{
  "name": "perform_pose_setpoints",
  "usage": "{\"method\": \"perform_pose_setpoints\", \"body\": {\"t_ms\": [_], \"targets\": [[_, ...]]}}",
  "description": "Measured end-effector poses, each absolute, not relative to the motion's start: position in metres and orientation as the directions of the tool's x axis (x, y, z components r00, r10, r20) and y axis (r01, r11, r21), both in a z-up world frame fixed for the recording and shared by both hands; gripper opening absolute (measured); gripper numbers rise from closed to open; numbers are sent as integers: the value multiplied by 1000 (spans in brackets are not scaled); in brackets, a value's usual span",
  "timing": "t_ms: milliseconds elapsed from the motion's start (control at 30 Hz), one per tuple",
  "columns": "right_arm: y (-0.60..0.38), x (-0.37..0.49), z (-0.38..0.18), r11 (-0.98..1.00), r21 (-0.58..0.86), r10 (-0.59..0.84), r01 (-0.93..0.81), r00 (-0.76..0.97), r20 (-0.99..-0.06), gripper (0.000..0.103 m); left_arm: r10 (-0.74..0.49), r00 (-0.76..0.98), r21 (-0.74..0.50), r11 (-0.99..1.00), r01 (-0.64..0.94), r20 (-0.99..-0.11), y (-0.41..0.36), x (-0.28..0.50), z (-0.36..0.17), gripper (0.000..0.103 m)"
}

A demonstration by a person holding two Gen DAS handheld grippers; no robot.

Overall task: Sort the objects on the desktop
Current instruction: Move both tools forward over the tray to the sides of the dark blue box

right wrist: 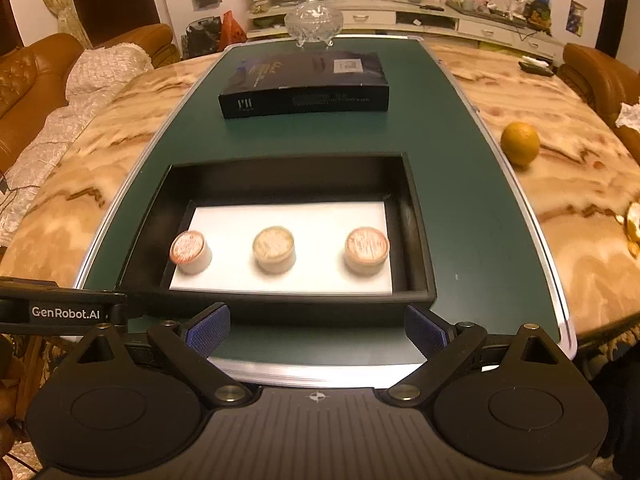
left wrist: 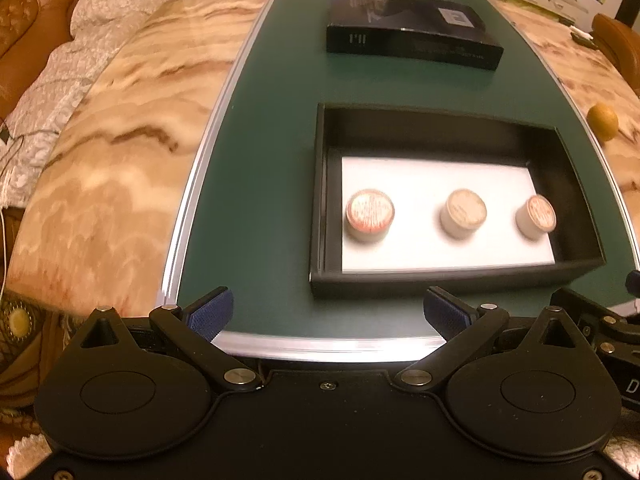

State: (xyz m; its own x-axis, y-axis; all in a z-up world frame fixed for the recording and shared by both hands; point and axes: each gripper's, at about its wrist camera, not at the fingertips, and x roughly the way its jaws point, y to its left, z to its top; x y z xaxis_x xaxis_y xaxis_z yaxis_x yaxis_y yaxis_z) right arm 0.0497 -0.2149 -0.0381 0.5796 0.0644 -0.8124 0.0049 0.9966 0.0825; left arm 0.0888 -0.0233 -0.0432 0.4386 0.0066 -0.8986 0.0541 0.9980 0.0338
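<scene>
An open black box (left wrist: 440, 280) (right wrist: 276, 304) lies on the green mat (left wrist: 272, 152) (right wrist: 460, 184), lined with a white sheet. Three small round tubs stand in a row inside it: a red-topped one (left wrist: 370, 215) (right wrist: 189, 252), a pale one (left wrist: 464, 213) (right wrist: 274, 249) and another red-topped one (left wrist: 535, 216) (right wrist: 366, 250). Beyond it lies the box's black lid (left wrist: 412, 36) (right wrist: 306, 86). My left gripper (left wrist: 326, 314) hangs open over the mat's near edge, left of the box. My right gripper (right wrist: 318, 330) is open too, just in front of the box's near wall. Neither holds anything.
The mat rests on a marble table (left wrist: 120, 152) (right wrist: 580, 208). An orange (left wrist: 602, 121) (right wrist: 520, 143) lies on the marble at the right, with peel (right wrist: 634, 232) near it. A glass bowl (right wrist: 314, 23) stands at the mat's far end. Sofas flank the table.
</scene>
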Motion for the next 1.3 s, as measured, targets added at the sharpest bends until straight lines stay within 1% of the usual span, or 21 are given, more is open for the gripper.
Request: {"method": "perform_pose_setpoints", "body": {"t_ms": [267,400,433,500,567,633,700,800,933,1167,1300], "targets": [[-239,96,-29,987,156,151,-47,622,-769,97,38,488,75,996,55,-872,-25,140,-36,103],[-260,133,-22,979,195,186,-54,621,-761,97,21,499,64,996,69,-866,-26,173,-32,103],[-264,142,-21,979,198,188,-55,623,-759,97,21,499,66,995,71,-866,-27,182,-32,103],[-272,161,-18,983,176,172,-57,638,-751,103,32,514,81,994,74,-857,-30,198,-29,103],[-278,181,-16,989,135,145,-65,646,-750,103,44,526,102,991,82,-849,-33,216,-27,103],[-283,202,-17,989,119,145,-84,630,-763,103,27,536,97,990,103,-844,-36,236,-27,103],[-290,224,-20,986,134,168,-102,609,-775,103,14,533,92,989,120,-846,-38,256,-30,103],[-305,256,-26,979,188,195,-76,600,-776,103,18,531,97,988,120,-847,-39,288,-39,103],[-328,297,-38,968,248,226,-48,605,-764,103,-10,529,56,992,110,-848,-35,329,-51,103],[-357,362,-69,946,323,265,-8,592,-761,103,-107,528,-59,992,108,-843,-22,388,-66,103],[-365,390,-86,927,375,299,4,595,-746,103,-135,518,-80,989,128,-845,-22,417,-75,103]]}}
